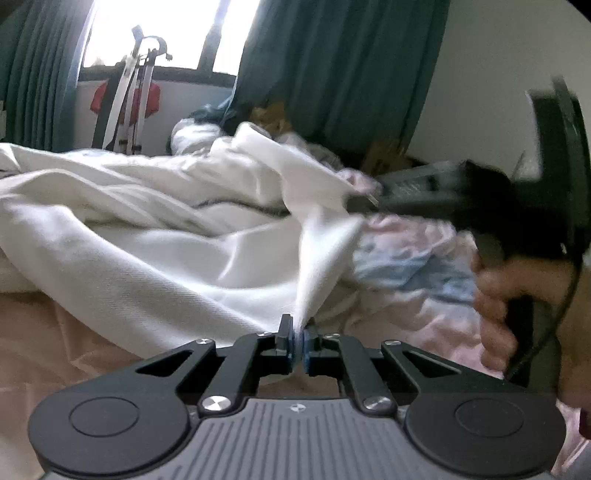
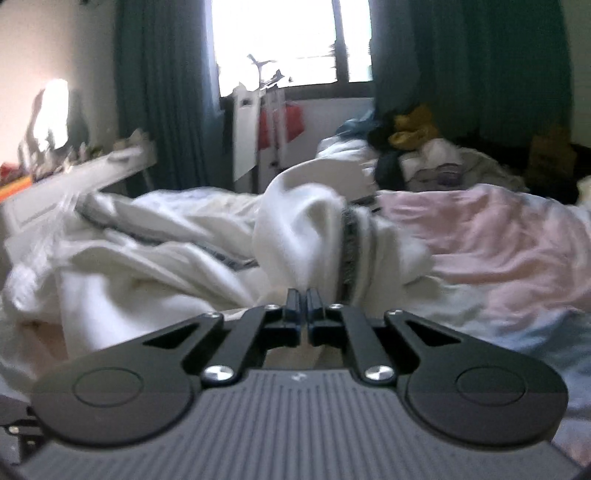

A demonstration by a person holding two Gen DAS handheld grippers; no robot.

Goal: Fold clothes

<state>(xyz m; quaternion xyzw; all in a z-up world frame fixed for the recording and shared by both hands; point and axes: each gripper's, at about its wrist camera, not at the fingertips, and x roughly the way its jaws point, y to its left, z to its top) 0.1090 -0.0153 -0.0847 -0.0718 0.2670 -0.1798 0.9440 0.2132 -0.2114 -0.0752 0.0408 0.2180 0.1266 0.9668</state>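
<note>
— Behind the bed (image 2: 498,258), what stood around?
— Teal curtains (image 2: 472,66), a bright window (image 1: 162,29), a clothes heap (image 2: 410,144).
— And the white garment (image 1: 155,236)?
— Rumpled across the bed, over its pink cover.
— The tools?
— Left tool (image 1: 297,334) pinched a fold; right tool (image 2: 305,301) clamped another. A hand (image 1: 517,295) crowded the left view.

Daylight pours in through the window (image 1: 162,33), blown out to pure white in both views, so nothing beyond the glass can be read. The curtains (image 1: 332,74) beside the window fall dark and lose detail. Below the window, the white garment (image 1: 147,236) is softly lit with gentle shadows in its folds. Motion blur smears the cloth and the right gripper (image 1: 364,201). Fisheye bending curves the edges, with black corners.
</note>
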